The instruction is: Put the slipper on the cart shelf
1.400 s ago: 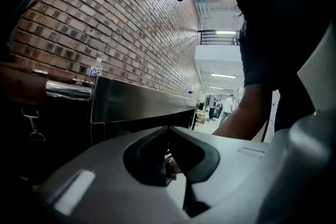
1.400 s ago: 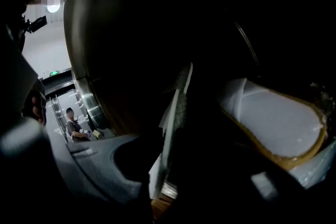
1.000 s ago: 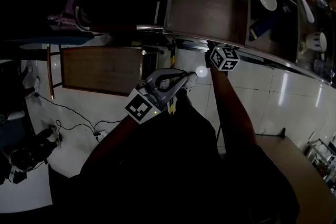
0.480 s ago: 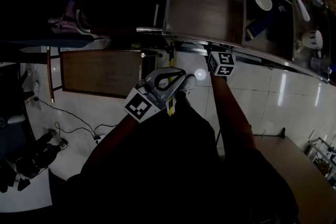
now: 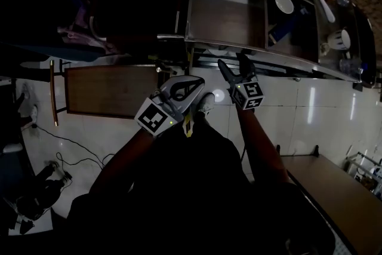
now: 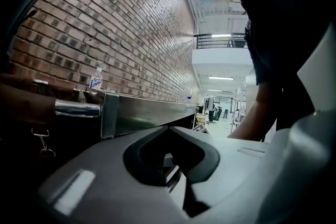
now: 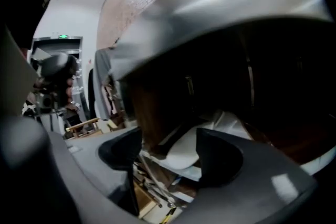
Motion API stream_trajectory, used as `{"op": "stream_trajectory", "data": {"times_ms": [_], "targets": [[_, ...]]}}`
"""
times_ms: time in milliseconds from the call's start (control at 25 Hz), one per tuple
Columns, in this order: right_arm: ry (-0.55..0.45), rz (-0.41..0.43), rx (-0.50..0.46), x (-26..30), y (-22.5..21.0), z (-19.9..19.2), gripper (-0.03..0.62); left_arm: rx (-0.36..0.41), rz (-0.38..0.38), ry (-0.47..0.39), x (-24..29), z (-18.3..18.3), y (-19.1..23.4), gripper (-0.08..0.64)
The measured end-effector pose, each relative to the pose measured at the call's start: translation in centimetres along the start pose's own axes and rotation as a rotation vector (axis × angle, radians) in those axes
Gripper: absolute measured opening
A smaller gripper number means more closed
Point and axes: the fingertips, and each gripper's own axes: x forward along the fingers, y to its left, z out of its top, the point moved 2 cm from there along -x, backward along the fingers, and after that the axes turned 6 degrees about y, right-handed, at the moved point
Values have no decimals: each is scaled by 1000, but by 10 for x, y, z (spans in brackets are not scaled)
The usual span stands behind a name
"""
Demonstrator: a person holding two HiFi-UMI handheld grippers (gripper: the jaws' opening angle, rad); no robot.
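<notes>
Hanging near the cart (image 5: 239, 48) rim, right claw (image 5: 234, 65) freshly opened and empty, left claw (image 5: 194, 85) clenched on nothing.

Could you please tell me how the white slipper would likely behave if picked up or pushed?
The slipper looks thin and flat, so it is probably light and may bend if gripped at one end. Lying flat, it should slide rather than roll or tip when pushed. It looks soft, so likely not fragile.
</notes>
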Motion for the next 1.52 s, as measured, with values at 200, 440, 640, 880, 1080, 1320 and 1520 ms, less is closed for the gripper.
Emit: {"op": "stream_trajectory", "data": {"times_ms": [200, 440, 640, 880, 1080, 1320, 1520], "targets": [[-59, 88, -55, -35, 58, 32, 307, 22, -17, -29, -14, 11, 3, 3], [-163, 173, -145, -79, 119, 100, 117, 57, -43, -53, -33, 27, 1, 2], [-202, 227, -174, -98, 163, 135, 0, 67, -59, -76, -56, 38, -2, 3], [-196, 237, -201, -102, 204, 133, 0, 77, -67, -88, -81, 40, -6, 2], [-190, 247, -206, -104, 225, 130, 0, 68, -61, -81, -100, 36, -10, 2], [-173, 277, -197, -115, 240, 126, 0, 70, -30, -79, -109, 35, -29, 2], [-166, 347, -211, -129, 258, 120, 0, 88, 30, -84, -126, 35, -51, 2]]}}
